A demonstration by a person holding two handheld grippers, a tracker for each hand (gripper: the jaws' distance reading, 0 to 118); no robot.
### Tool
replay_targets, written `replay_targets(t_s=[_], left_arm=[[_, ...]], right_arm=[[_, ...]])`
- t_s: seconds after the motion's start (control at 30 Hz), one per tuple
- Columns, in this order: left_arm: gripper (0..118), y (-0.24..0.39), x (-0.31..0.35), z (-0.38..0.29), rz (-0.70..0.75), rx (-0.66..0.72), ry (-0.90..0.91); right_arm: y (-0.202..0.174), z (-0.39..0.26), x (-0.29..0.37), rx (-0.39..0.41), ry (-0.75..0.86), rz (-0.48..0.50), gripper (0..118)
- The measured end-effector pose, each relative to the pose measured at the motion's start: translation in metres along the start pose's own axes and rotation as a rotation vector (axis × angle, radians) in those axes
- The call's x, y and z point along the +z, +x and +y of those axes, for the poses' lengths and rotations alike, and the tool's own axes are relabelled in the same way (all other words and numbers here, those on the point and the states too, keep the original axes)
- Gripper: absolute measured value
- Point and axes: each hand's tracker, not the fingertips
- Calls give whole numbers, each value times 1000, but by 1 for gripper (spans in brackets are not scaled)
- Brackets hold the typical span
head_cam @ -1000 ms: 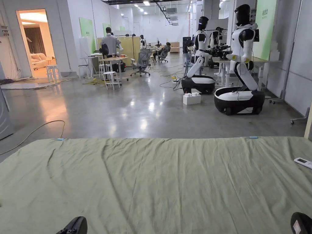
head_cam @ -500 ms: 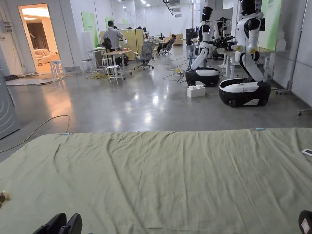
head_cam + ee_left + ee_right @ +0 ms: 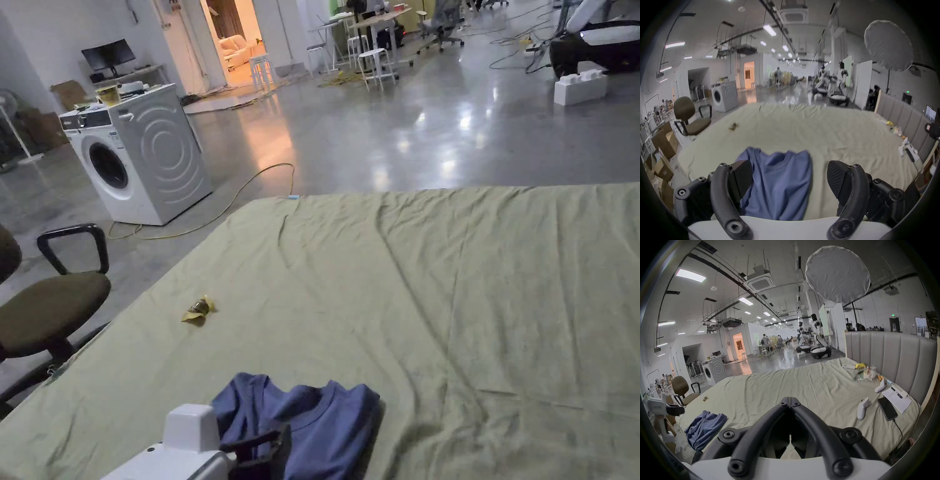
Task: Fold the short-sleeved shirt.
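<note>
Now the blue shirt (image 3: 300,422) has come into sight, bunched just ahead of the left gripper (image 3: 789,180), spread wide; the right gripper (image 3: 790,400), pressed together, is farther away.

Bed sheet (image 3: 475,300) wide open across the middle, only a small wrapper (image 3: 199,309) near its left edge; controllers (image 3: 862,407), phone (image 3: 887,408) and papers (image 3: 896,400) crowd the headboard side; office chair (image 3: 50,306) just beside the left edge

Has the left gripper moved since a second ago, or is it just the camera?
Cannot tell. The head camera swung left and down, so the bedsheet shifted too. The left gripper now hovers open at the blue shirt.
</note>
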Motion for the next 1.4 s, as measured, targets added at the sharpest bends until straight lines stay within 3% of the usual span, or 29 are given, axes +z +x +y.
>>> replay_targets(t_s=[0.13, 0.3, 0.47, 0.5, 0.53, 0.6, 0.73, 0.93, 1.03, 1.13, 1.27, 1.4], left_arm=[[95, -19, -78, -27, -29, 59, -150], [90, -47, -146, -42, 60, 165, -292], [82, -48, -175, -56, 83, 126, -367], [77, -44, -174, -53, 94, 106, -362], [62, -41, -173, -50, 110, 91, -373], [5, -37, -172, -44, 96, 87, -359], [5, -37, -172, -38, 136, 68, -397], [5, -30, -128, 28, 11, 398, -72], [5, 11, -119, 88, -51, 230, -63], [5, 61, -110, 131, -108, 67, -31], [5, 141, -105, 163, -302, 39, 39], [5, 250, -107, 150, -525, -46, -4]], right_arm=[[-2, -6, -6, 33, -49, -22, 0], [-2, -11, -16, 51, -100, -36, 0], [-4, -18, -24, 65, -143, -39, 0], [-4, -19, -25, 71, -150, -34, 0], [-5, -20, -25, 78, -154, -32, 0], [-5, -22, -25, 84, -158, -26, 0], [-1, -23, -20, 77, -170, -14, 0], [15, -27, -8, 54, -157, -23, 0], [21, -27, 6, 8, -117, -20, 0], [25, -22, 25, 26, -67, -40, 0], [40, -22, 40, -5, -53, -86, 0], [57, -26, 54, -47, -47, -134, 0]])
